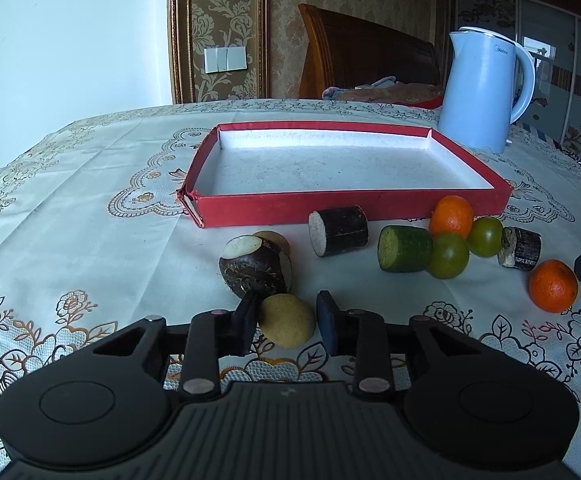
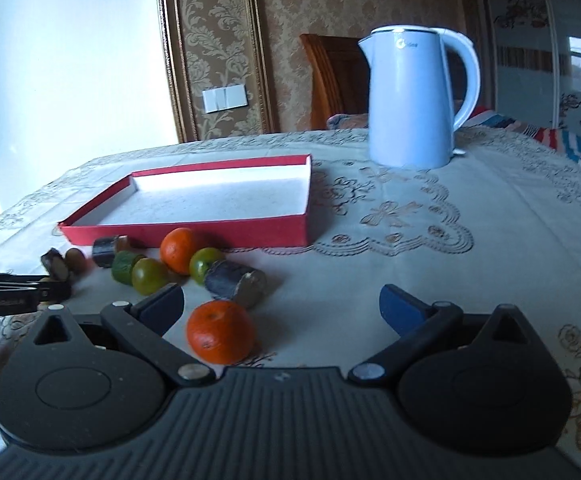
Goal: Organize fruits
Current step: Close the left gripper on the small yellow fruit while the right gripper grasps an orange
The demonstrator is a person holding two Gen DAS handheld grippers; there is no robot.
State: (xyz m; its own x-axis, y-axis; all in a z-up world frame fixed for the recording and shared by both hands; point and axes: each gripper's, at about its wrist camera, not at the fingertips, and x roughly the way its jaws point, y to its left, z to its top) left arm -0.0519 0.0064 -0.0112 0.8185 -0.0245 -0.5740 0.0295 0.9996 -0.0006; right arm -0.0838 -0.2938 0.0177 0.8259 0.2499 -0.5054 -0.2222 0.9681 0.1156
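My left gripper (image 1: 288, 314) is shut on a small yellow round fruit (image 1: 287, 321) that rests on the tablecloth. Just beyond it lies a dark peeled root (image 1: 256, 268). An empty red tray (image 1: 350, 205) sits further back. In front of the tray lie two dark cane pieces (image 1: 338, 231) (image 1: 520, 249), a green cut piece (image 1: 404, 249), two green fruits (image 1: 448, 256) (image 1: 486, 237) and two oranges (image 1: 450, 216) (image 1: 553, 286). My right gripper (image 2: 280, 300) is open wide, with the near orange (image 2: 220, 332) lying between its fingers, close to the left one and untouched.
A pale blue kettle (image 2: 410, 100) stands behind and to the right of the red tray (image 2: 186, 236). The left gripper's body (image 2: 10, 296) shows at the left edge of the right wrist view. The patterned tablecloth (image 2: 470, 264) stretches to the right.
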